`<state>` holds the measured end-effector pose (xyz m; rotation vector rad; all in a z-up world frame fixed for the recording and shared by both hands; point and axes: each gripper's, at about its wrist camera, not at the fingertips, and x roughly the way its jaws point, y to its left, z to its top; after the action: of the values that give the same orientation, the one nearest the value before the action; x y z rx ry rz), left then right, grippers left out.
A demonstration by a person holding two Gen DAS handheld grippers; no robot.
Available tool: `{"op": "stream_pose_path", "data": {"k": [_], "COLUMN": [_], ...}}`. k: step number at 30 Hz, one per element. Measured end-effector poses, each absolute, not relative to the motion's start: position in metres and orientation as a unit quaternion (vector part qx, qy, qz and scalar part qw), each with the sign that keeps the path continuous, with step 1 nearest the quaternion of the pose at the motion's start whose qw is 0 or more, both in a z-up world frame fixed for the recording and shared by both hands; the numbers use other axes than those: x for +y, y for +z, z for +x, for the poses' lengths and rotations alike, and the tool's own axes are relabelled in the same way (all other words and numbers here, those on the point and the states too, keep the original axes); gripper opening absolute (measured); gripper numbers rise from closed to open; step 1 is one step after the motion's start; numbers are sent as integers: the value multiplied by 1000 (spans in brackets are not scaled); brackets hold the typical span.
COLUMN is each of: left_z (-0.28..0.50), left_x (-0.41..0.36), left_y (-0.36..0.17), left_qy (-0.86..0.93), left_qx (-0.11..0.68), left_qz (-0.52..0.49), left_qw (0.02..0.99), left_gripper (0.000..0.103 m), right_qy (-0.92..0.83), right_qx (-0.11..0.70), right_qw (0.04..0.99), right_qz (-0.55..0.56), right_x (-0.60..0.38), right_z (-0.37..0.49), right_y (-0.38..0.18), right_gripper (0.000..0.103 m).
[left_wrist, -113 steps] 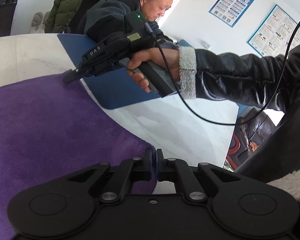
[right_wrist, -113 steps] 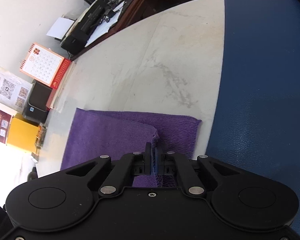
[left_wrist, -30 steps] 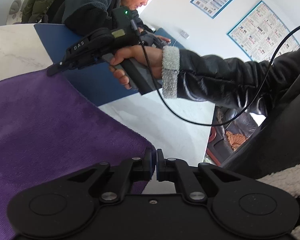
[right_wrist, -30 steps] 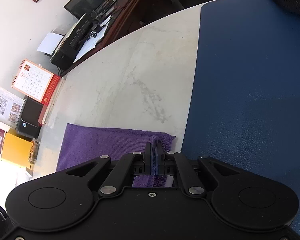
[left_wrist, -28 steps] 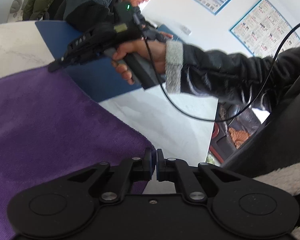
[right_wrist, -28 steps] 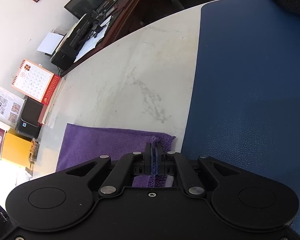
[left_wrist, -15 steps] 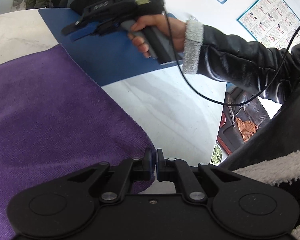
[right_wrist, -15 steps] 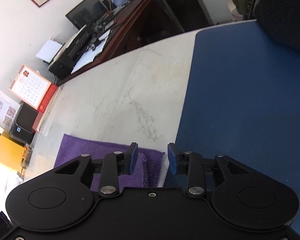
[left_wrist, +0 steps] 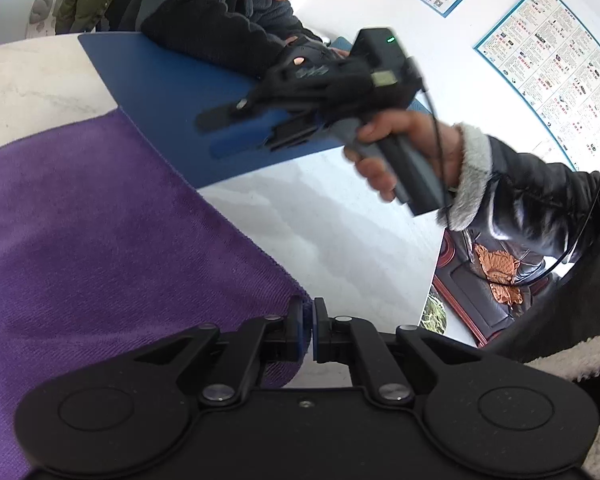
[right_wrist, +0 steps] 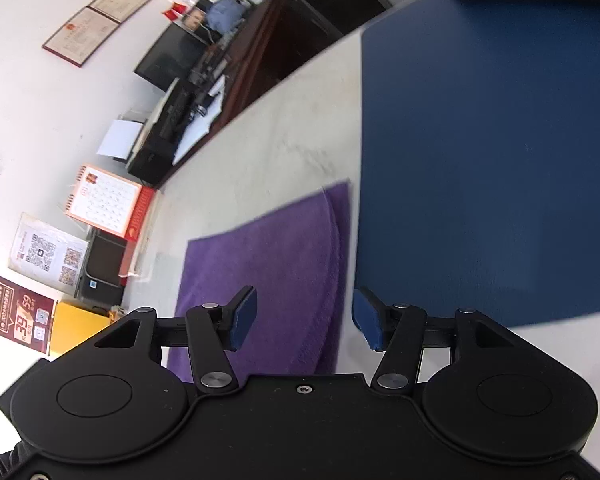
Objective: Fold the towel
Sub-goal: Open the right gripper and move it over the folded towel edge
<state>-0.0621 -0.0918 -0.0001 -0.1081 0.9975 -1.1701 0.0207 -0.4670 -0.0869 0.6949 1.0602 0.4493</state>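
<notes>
While its jaws have just been spreading apart with nothing between them, the right gripper [right_wrist: 304, 320] hangs above the near edge of the purple terry-cloth towel [right_wrist: 268, 272], its blue pads clear of the fabric. The left gripper [left_wrist: 308, 328] has its jaws pressed together on the towel's near corner, pinching the cloth at the table's pale marble-look top [left_wrist: 340, 240]. The towel lies flat on that surface, doubled over, a second layer's edge showing just inside its far side in the right wrist view, and it butts against the dark blue mat [right_wrist: 480, 160]. In the left wrist view the right gripper is seen held in a bare hand [left_wrist: 400, 148] over the mat, off the cloth. A seated person in a dark fleece jacket [left_wrist: 204, 8] leans on the mat's far end.

The first fold looks laid down. Doing the release well likely means letting the left corner go only once both layers sit square, then lifting straight away so the pads do not drag the top layer out of line.
</notes>
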Motion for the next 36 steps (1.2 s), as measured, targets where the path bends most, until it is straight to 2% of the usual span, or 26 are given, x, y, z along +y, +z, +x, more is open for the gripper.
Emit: {"op": "stream_pose_path", "data": {"k": [10,19,36], "left_z": [-58,-65,-75], "left_x": [-74,-62,-48], "left_y": [20,30,37], "left_qy": [-523,-524,-531], "left_qx": [407,397,395], "left_qz": [-83,-94,-110], "left_qw": [744,748,742], "left_gripper": [4,4,4], "right_qy": [189,193,216], "right_qx": [522,513,504], "right_qw": [775,811,828], "right_qz": [302,207,116], "right_x": [-441,-421,-385], "right_z": [85,97,109], "right_y": [-104,-100,-88], "right_gripper": [53,53,53]}}
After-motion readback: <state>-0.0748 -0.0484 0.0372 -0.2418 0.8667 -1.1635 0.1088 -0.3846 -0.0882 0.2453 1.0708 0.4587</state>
